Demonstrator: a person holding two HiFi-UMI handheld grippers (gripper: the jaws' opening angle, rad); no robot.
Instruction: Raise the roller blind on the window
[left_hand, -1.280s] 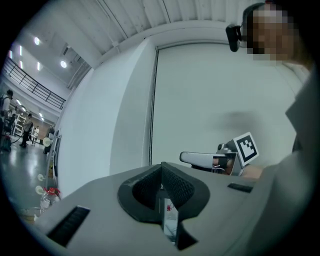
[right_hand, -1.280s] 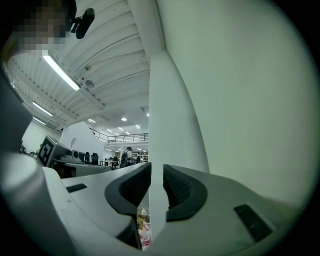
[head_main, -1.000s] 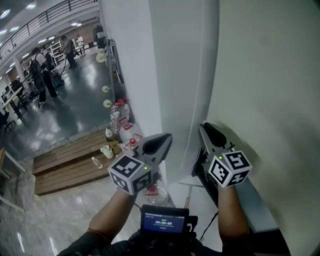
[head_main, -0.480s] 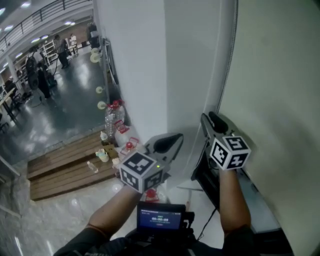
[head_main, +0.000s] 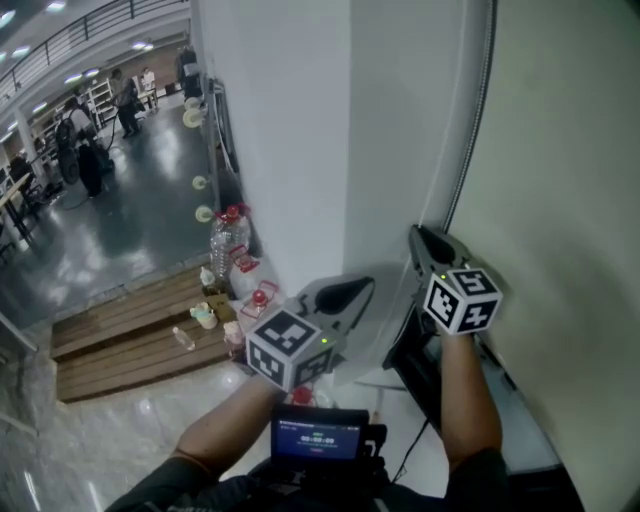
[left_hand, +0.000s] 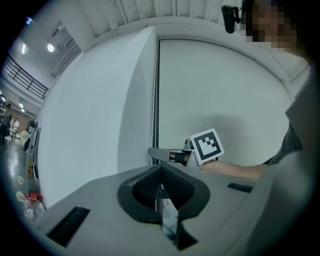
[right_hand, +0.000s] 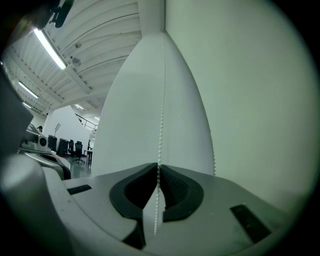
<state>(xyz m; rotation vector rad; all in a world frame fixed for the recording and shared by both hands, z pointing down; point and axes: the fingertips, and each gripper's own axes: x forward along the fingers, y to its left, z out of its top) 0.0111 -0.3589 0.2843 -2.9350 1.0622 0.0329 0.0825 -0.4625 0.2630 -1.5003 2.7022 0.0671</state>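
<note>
Stands close to a pale, plain fabric roller blind (head_main: 570, 150), lowered and filling the right side of the head view. Has a broad white wall column (head_main: 280, 130) just left of it. Looks far down past that column onto a glossy grey floor (head_main: 130, 240), with brown slatted wooden pallets (head_main: 130, 335) laid on it and several distant people (head_main: 85, 150) standing well beyond them.

Holds the left gripper (head_main: 362, 292), a grey two-jaw tool with a black-and-white marker cube, level in front of the column. Has its jaws fully together, tip to tip, with nothing between them. Holds the right gripper (head_main: 420, 238), a matching grey tool, level too, near the left one but apart from it, at the blind's left edge.

Carries a small dark device with a lit screen (head_main: 318, 437) at the chest. Sees a cluster of clear plastic bottles with red caps (head_main: 232, 240) at the column's foot, beside the pallets.

Has just been closing the right jaws, now pinched almost together, their black ribbed pads (right_hand: 179, 191) pressing a thin white bead chain (right_hand: 161, 112). Finds that chain running straight up from the pads along the column. Leaves a second strand (right_hand: 212, 145) of beads free, just right of the gripped one, near the blind's edge.
</note>
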